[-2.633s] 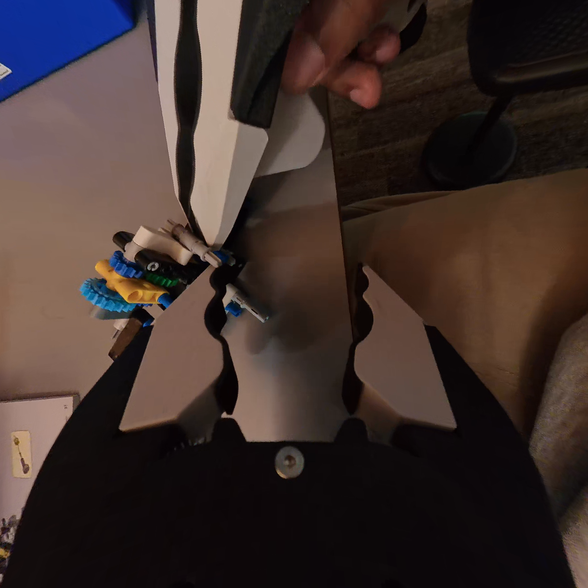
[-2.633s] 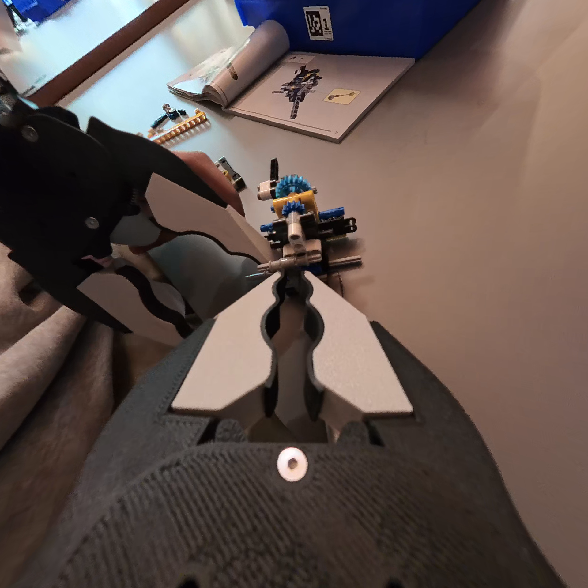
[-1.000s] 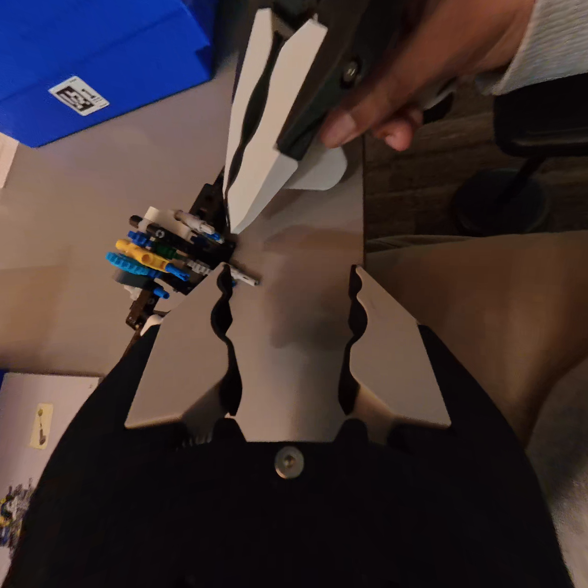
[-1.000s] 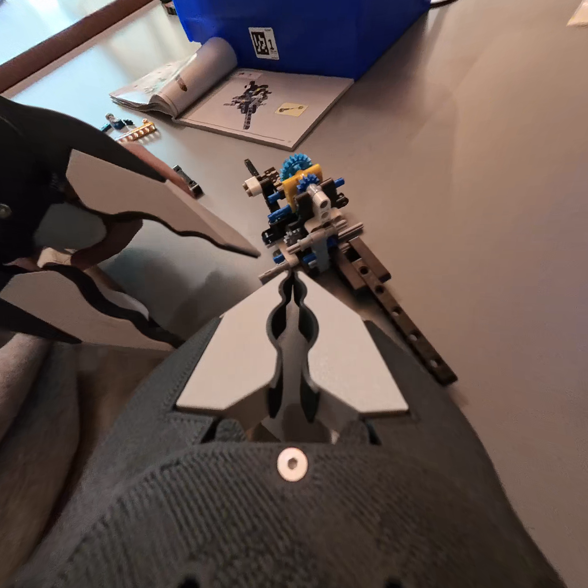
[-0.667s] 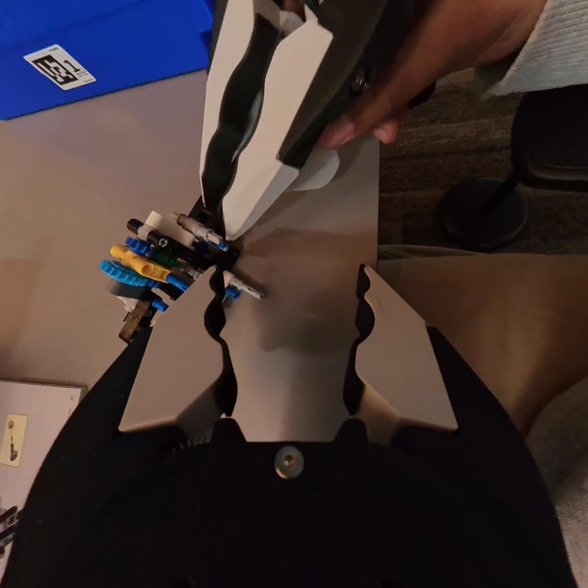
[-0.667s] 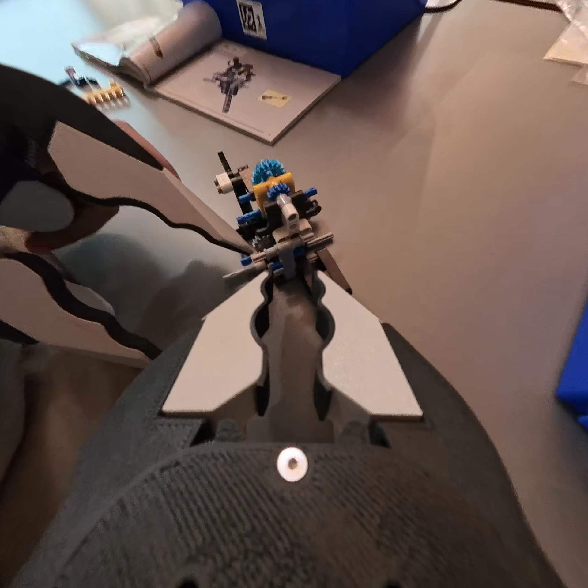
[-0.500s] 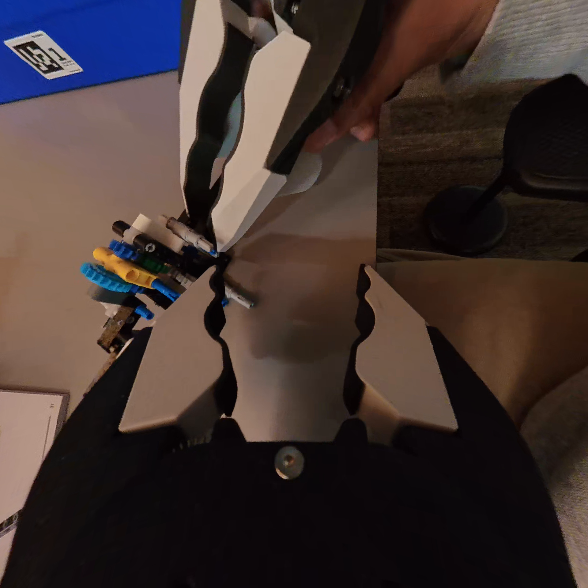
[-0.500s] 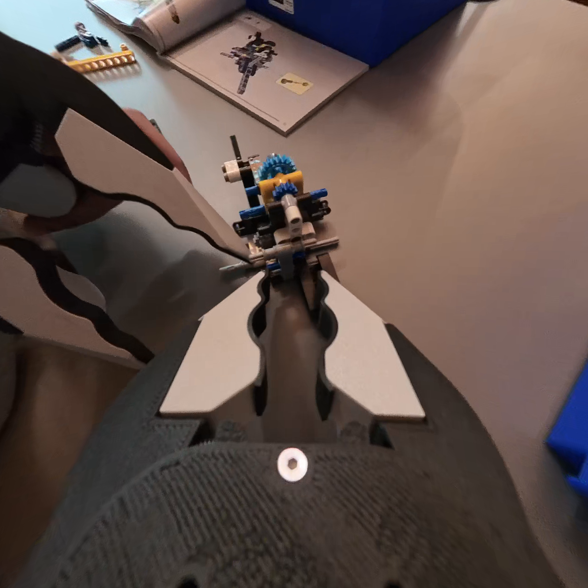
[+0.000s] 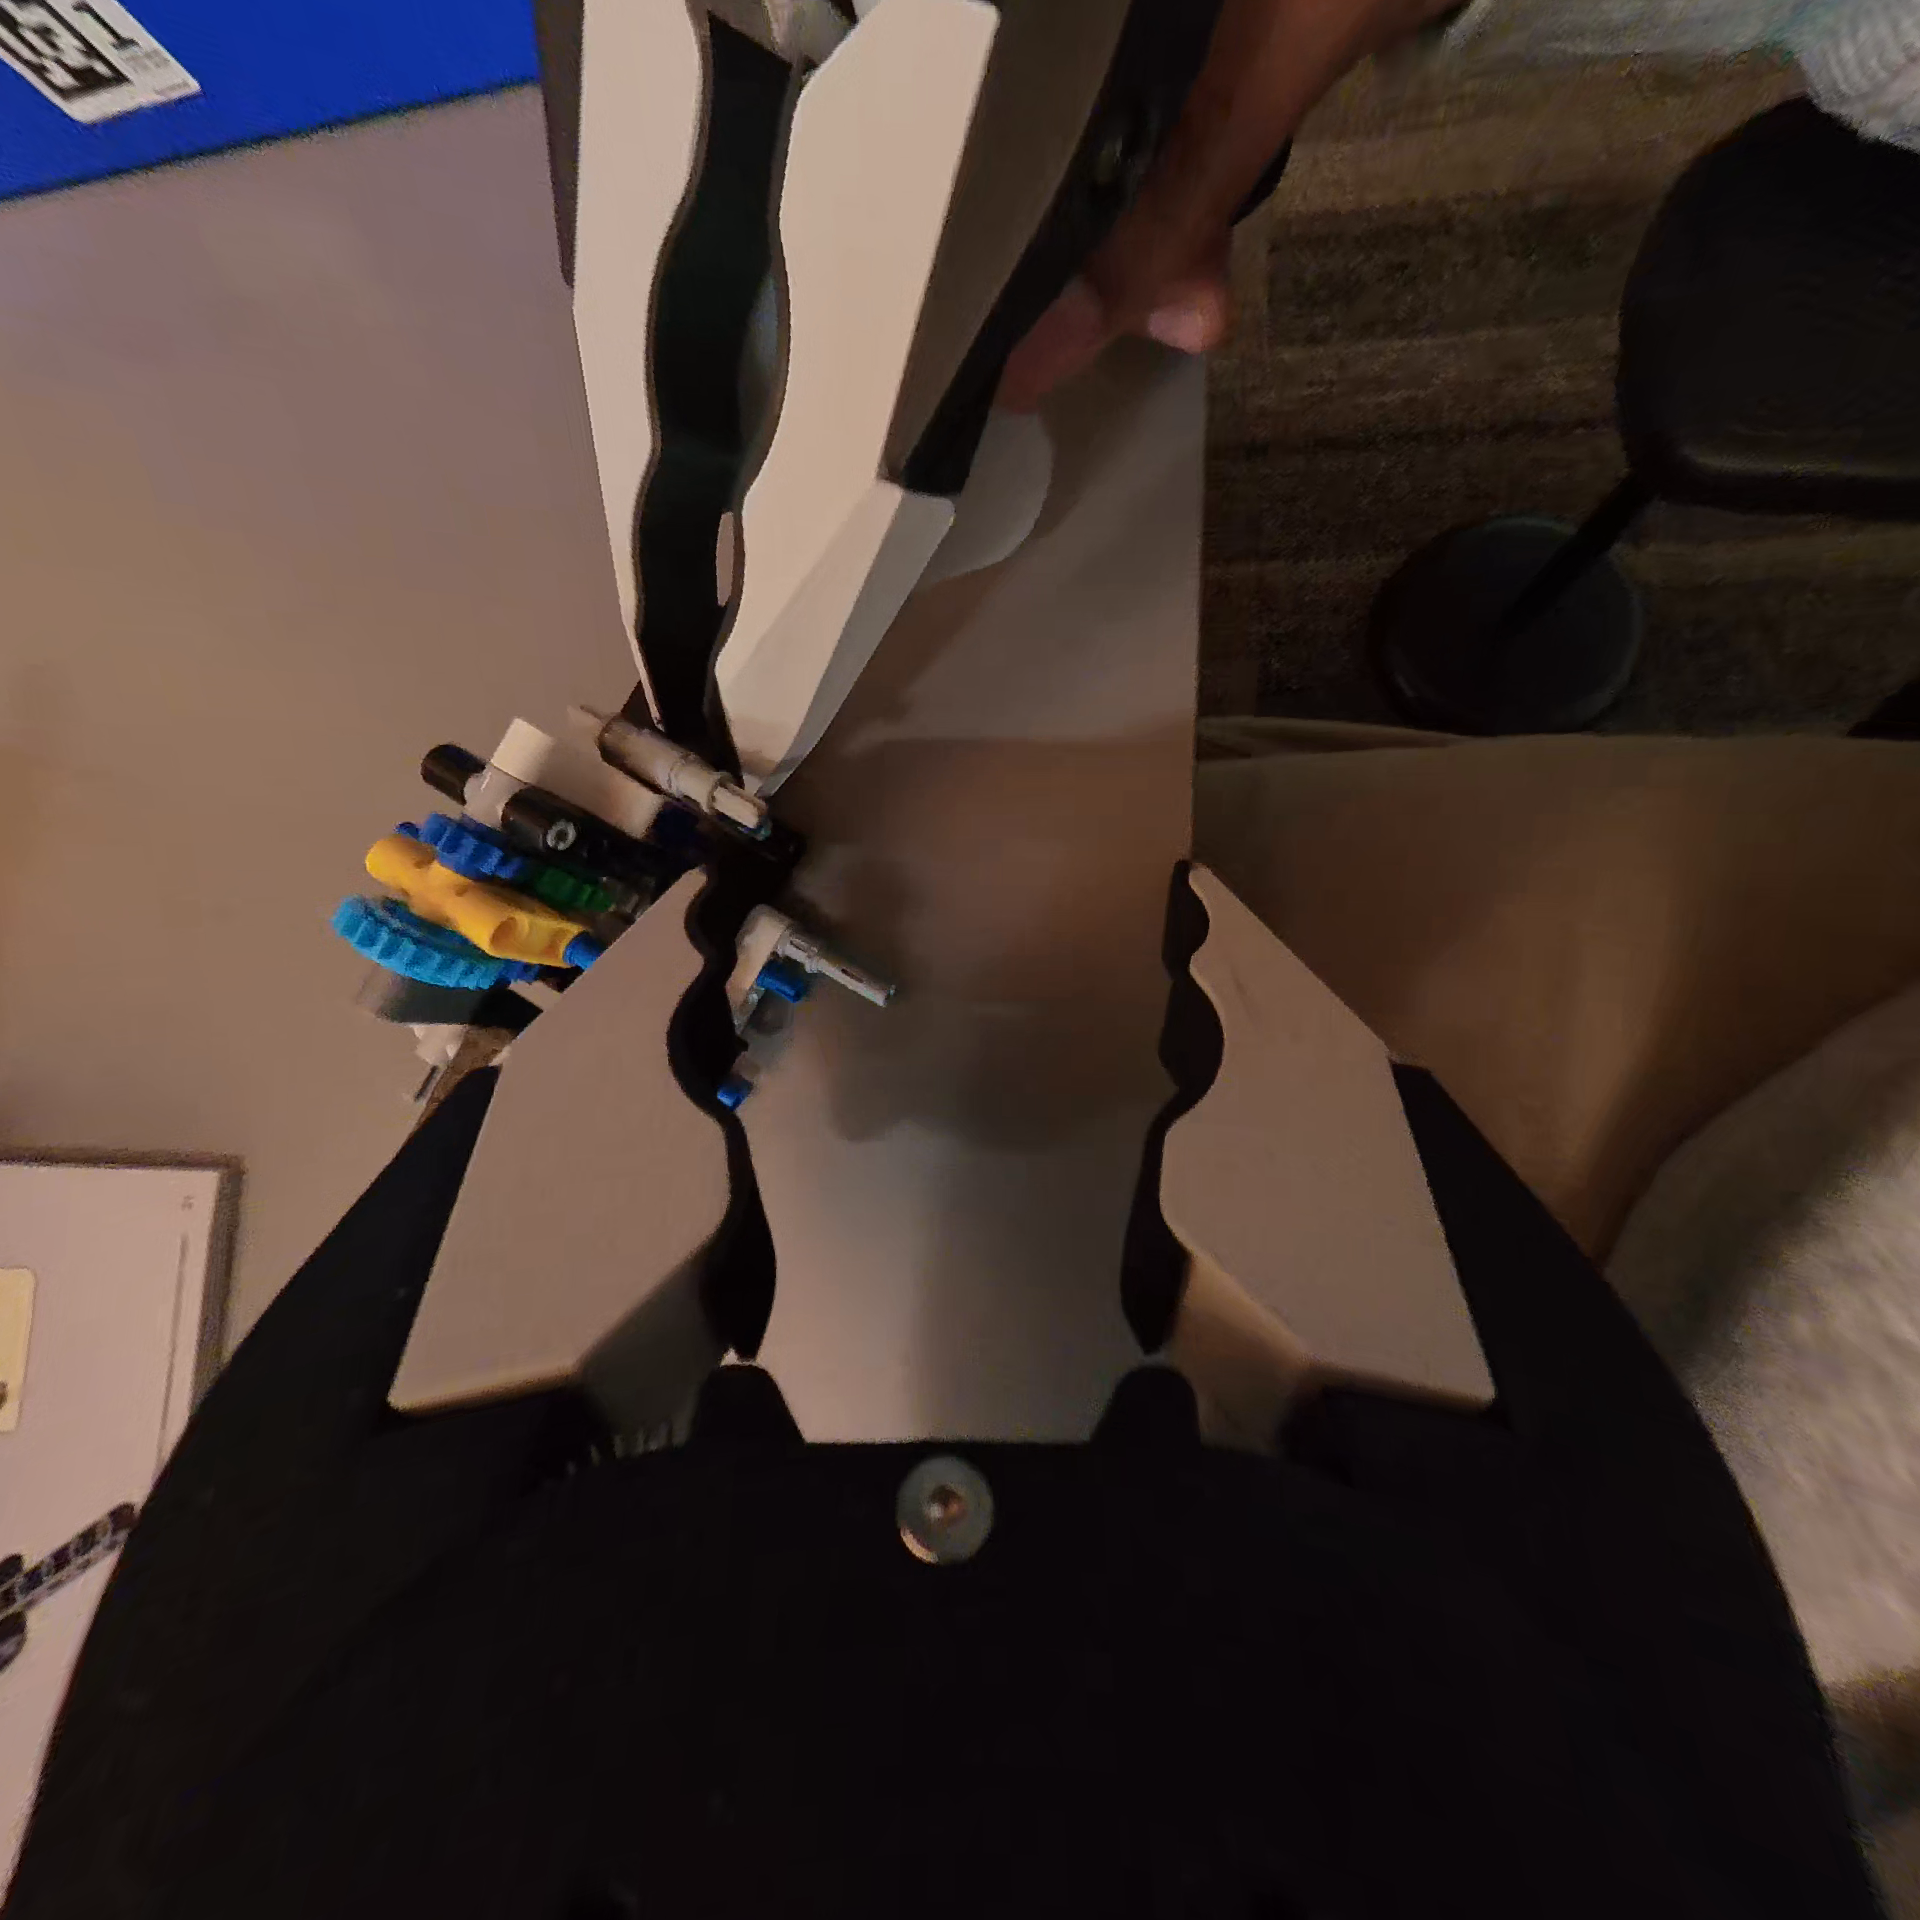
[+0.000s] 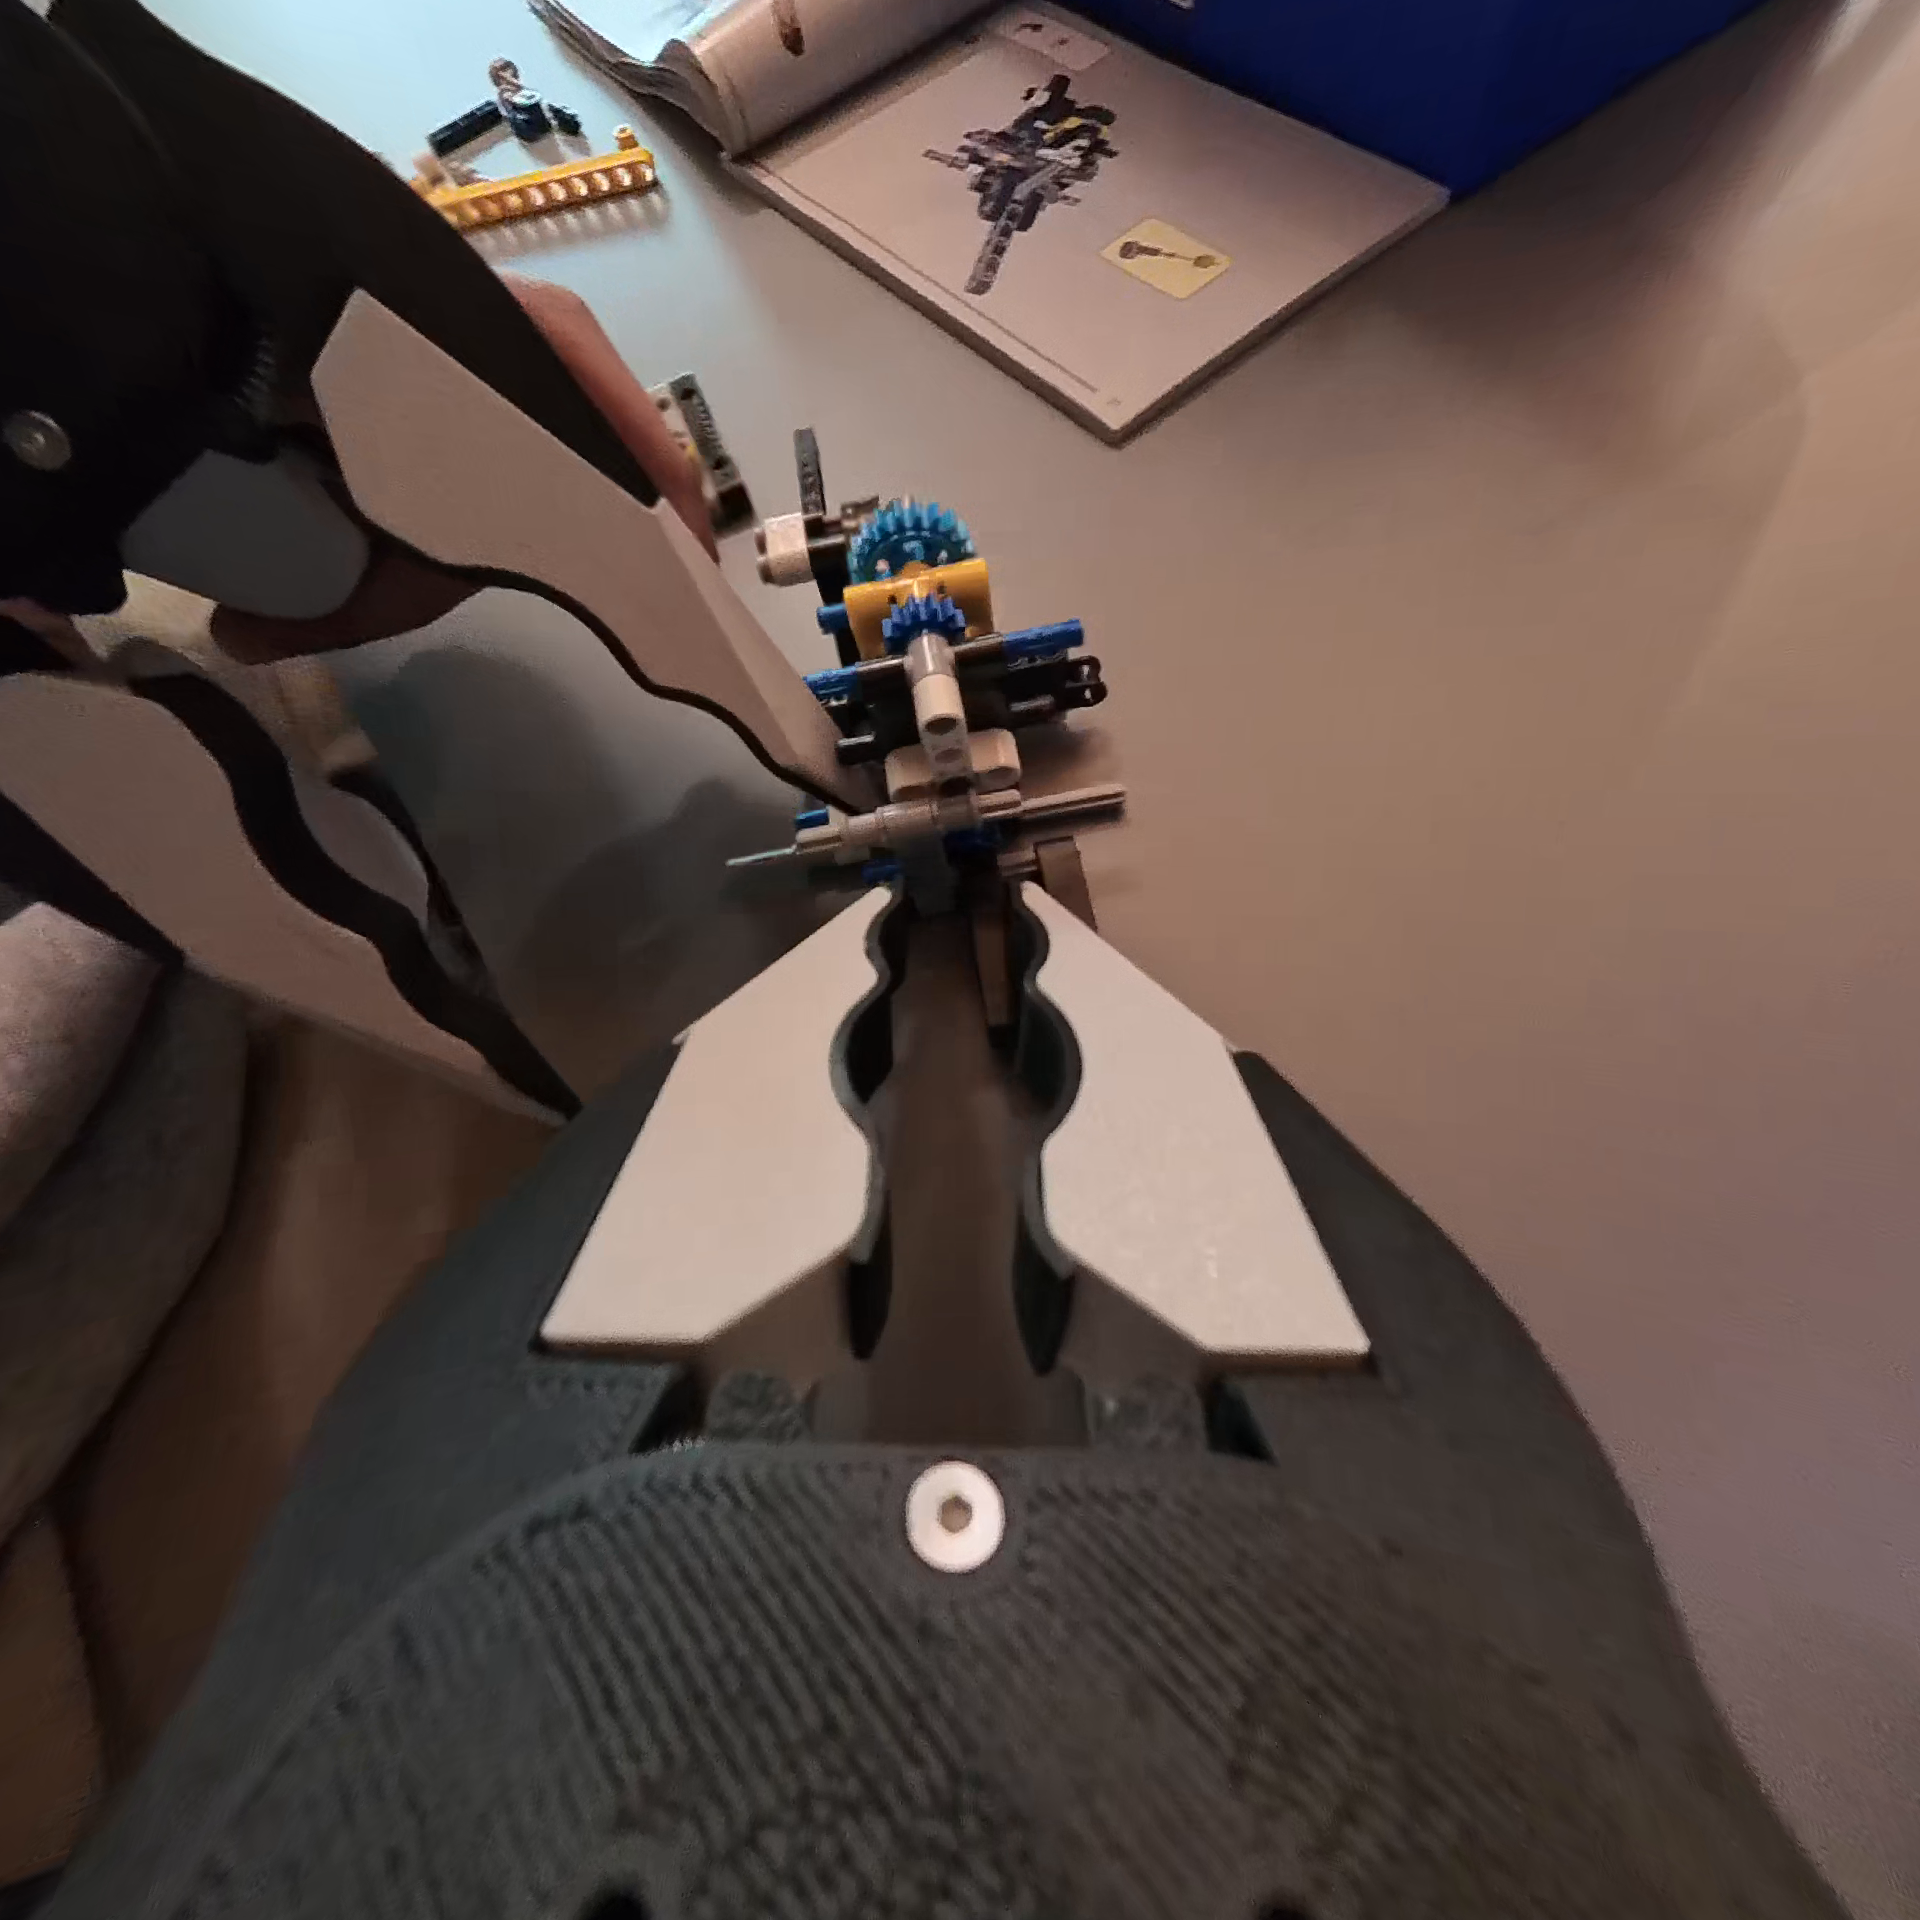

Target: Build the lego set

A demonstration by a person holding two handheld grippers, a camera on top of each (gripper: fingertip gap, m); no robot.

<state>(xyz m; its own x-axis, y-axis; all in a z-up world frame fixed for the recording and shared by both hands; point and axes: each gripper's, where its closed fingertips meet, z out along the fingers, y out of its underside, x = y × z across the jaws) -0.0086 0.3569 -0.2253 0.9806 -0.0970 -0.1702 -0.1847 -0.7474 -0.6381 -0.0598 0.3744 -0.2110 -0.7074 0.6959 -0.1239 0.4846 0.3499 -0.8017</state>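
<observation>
The lego model (image 10: 935, 644) lies on the grey table (image 10: 1455, 831): blue gears, a yellow block, black beams, a grey cross axle at its near end. My right gripper (image 10: 956, 899) is narrowly open, its tips on either side of the model's near grey connector and dark beam. My left gripper (image 9: 940, 894) is wide open and empty. Its left finger (image 9: 582, 1122) rests against the model (image 9: 488, 914). In the left wrist view the right gripper (image 9: 727, 758) comes down from the top onto the model. In the right wrist view the left gripper (image 10: 696, 951) sits at the left.
An open instruction booklet (image 10: 1091, 208) lies beyond the model, in front of a blue bin (image 9: 260, 62). A yellow beam (image 10: 540, 192) and small dark parts (image 10: 499, 114) lie at the far left. The table edge (image 9: 1200, 520) is close; beyond it a person's leg (image 9: 1507, 935) and a chair base (image 9: 1507, 623).
My right gripper has gone from shut to narrowly open and moved forward around the model's near end. The model has turned, its long dark beam now under the right gripper. The left gripper stays open.
</observation>
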